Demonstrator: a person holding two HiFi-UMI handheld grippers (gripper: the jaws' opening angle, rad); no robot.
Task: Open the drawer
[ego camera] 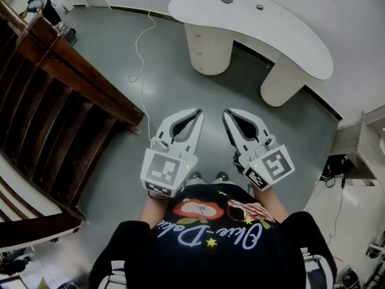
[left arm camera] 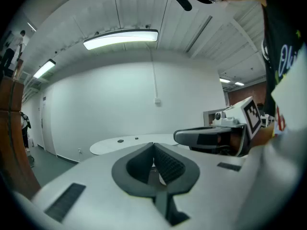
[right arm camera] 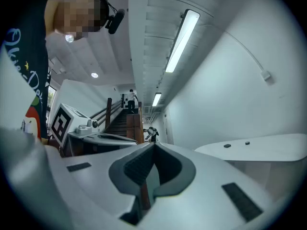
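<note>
- Head view: the L gripper (ego camera: 197, 111) and R gripper (ego camera: 227, 112) were held side by side, close but not touching, ahead of the person's black printed shirt (ego camera: 210, 236) and over a grey floor (ego camera: 120, 71).
- Both sets of jaws were seen closed tip to tip, w/ nothing between them.
- The L marker cube (ego camera: 162, 170) and R marker cube (ego camera: 274, 164) were seen at the rear ends, nearest the person.
- A white curved table (ego camera: 271, 29) was seen ahead, well apart from both grippers, w/ two small dark items (ego camera: 227, 0) on top, too small to identify.
- A wooden staircase (ego camera: 60, 95) was seen along the left side. A white cable (ego camera: 142, 53) was laid over the floor between stairs and table.
- A pale cabinet-like unit (ego camera: 364, 140) was cut off at the right edge. The drawer could not be picked out there or in any other view.
- L gripper view: the jaws were shown fully together, pads meeting, nothing gripped.
- The R gripper (left arm camera: 178, 137) was seen just to the right. The table top was seen beyond the tips, against a white wall (left arm camera: 120, 104) and under a lit ceiling lamp (left arm camera: 120, 38).
- R gripper view: the jaws were likewise shown pressed together, empty.
- The L gripper (right arm camera: 136, 142) was seen at left w/ the stairs behind it, and a distant person (right arm camera: 131, 99) was seen on them. The table was seen at right, and a strip light (right arm camera: 181, 40) overhead.
</note>
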